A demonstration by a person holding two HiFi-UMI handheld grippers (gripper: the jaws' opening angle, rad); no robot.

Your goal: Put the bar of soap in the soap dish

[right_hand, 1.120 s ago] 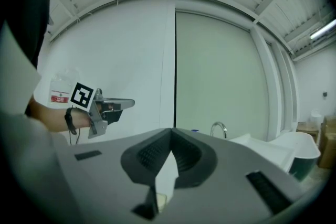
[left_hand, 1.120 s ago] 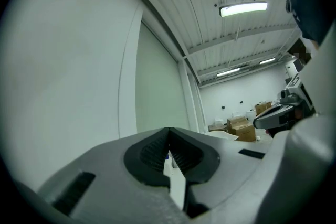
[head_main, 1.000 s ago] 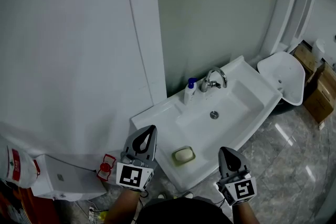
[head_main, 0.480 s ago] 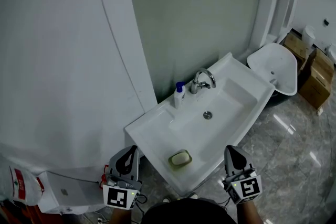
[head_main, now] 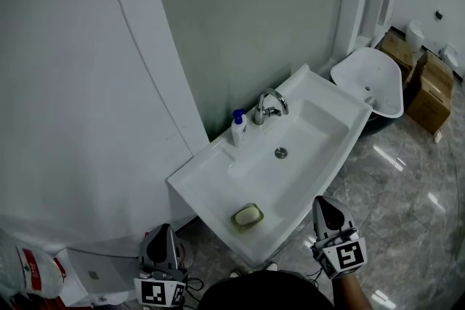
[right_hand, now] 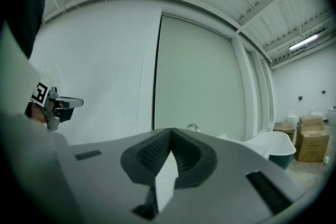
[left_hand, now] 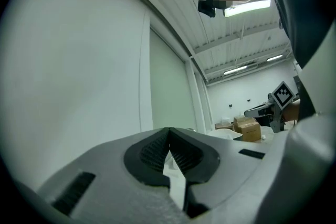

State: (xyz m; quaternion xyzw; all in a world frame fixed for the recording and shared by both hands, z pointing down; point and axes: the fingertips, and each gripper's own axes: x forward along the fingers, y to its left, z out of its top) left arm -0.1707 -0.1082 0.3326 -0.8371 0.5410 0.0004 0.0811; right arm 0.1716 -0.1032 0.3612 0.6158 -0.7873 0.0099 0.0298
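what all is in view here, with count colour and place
sink: one, white, centre, against the wall
faucet: one, chrome, back rim of the sink
bottle: one, white with blue top, left of the faucet
soap dish: one, pale green, sink's near rim
bar of soap: one, cream, in the soap dish
loose basin: one, white, leaning at right
cardboard boxes: a few, brown, far right
left hand-held gripper: one, grey, bottom left, jaws shut, empty
right hand-held gripper: one, grey, bottom right, jaws shut, empty
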